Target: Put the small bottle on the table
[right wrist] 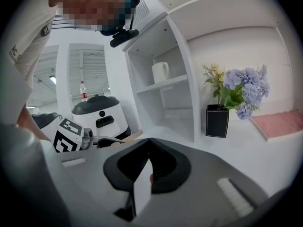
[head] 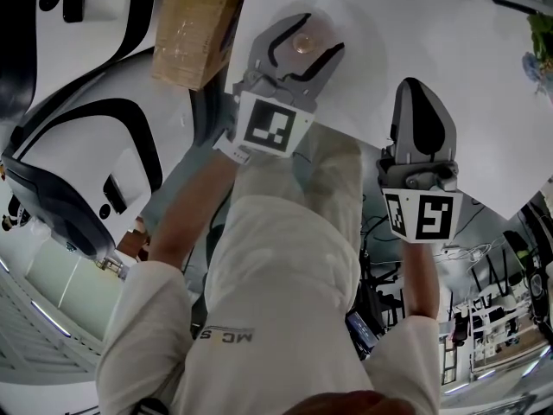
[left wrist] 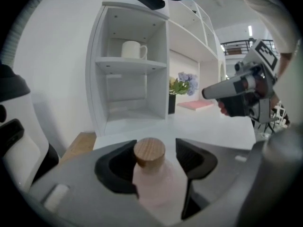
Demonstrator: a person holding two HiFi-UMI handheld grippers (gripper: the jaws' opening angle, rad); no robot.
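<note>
Table [head: 484,93] is spreading white across the upper right of the head view. Left gripper [head: 313,35], at upper centre, is standing with jaws parted around the small bottle [left wrist: 151,183]. The bottle is sitting upright on the table, its wooden stopper [left wrist: 149,151] between the pads. Right gripper [right wrist: 148,145] is hovering further right, jaws pressed together, holding nothing.

Wooden cap [left wrist: 149,151], seemingly frosted bottle [left wrist: 158,186]

mug [left wrist: 134,48]: on shelf [left wrist: 113,64] | flowers [right wrist: 244,91]: in black vase [right wrist: 217,120]
</note>
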